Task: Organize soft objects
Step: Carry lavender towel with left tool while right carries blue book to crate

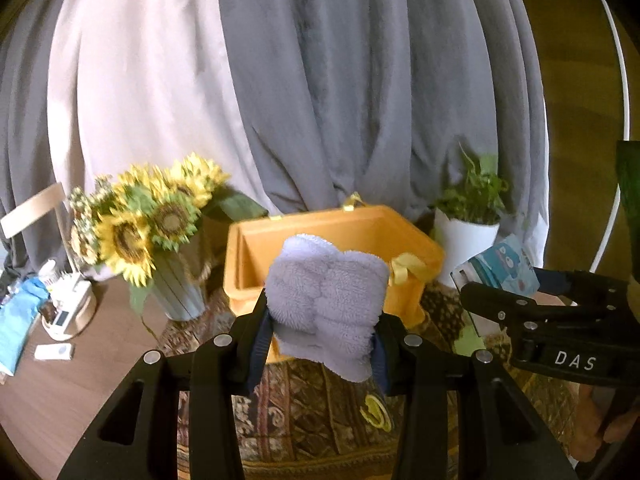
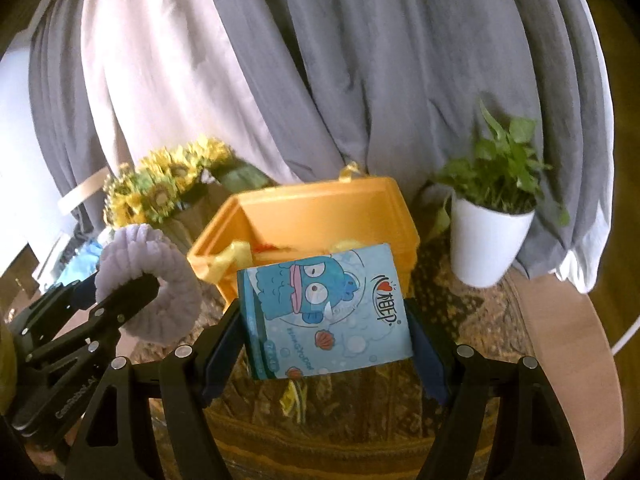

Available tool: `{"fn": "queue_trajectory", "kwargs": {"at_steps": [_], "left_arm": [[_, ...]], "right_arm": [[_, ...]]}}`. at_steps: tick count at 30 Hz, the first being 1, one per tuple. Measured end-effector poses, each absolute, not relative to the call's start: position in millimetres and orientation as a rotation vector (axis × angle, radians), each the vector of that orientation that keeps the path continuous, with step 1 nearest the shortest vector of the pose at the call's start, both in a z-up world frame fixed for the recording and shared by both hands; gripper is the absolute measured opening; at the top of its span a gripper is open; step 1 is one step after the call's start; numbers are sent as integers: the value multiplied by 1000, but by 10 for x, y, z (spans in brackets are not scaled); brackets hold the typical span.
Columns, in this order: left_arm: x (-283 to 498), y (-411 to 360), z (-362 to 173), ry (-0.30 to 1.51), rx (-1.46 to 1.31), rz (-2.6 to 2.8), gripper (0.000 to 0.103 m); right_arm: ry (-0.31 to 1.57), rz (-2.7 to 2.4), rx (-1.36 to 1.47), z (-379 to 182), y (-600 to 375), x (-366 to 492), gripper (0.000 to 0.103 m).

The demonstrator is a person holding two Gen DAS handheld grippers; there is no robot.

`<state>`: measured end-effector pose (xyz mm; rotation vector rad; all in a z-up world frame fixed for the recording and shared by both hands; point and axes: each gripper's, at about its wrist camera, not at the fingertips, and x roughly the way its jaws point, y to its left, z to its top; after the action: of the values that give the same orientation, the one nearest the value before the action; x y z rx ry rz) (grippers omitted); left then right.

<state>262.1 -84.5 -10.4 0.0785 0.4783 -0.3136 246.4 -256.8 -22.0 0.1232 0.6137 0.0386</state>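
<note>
Soft objects are in both of our grips: the left hand-held gripper [image 1: 323, 336] is clamped on a folded lavender plush cloth [image 1: 326, 300], and the right hand-held gripper [image 2: 326, 344] is clamped on a blue tissue pack [image 2: 324, 312] printed with a cartoon fish. We hold both above the patterned mat [image 1: 304, 412] on the bench [image 1: 60, 392], just in front of the open orange storage box [image 1: 336, 224], whose rim carries yellow ribbon bows [image 1: 406, 268]. In the right wrist view we see the cloth [image 2: 160, 292] off to the left, curled around the left gripper's finger. A yellow ribbon scrap [image 1: 376, 410] lies on the mat beneath the cloth. Sunflowers in a pale vase [image 1: 148, 232] stand left of the box, a white potted plant [image 2: 490, 216] right of it, and grey and white curtains [image 1: 320, 80] hang behind.
</note>
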Motion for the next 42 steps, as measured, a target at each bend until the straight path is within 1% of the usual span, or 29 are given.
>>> {"fn": "queue_trajectory", "kwargs": {"at_steps": [7,22,33,42], "left_arm": [[2688,-811,86,416,74,-296,42],[3060,-867,279,340,63,-266,42],[3603,-920,226,357,61,-254,42],[4034,-939,77,420,50,-256,42]], "right_arm": [[552,51,116,-22,-2534,2569,76],[489,83,87,220,-2589,3016,76],[507,101,85,180,-2679,3638,76],[556,102,76,50,-2702,4061,76]]}}
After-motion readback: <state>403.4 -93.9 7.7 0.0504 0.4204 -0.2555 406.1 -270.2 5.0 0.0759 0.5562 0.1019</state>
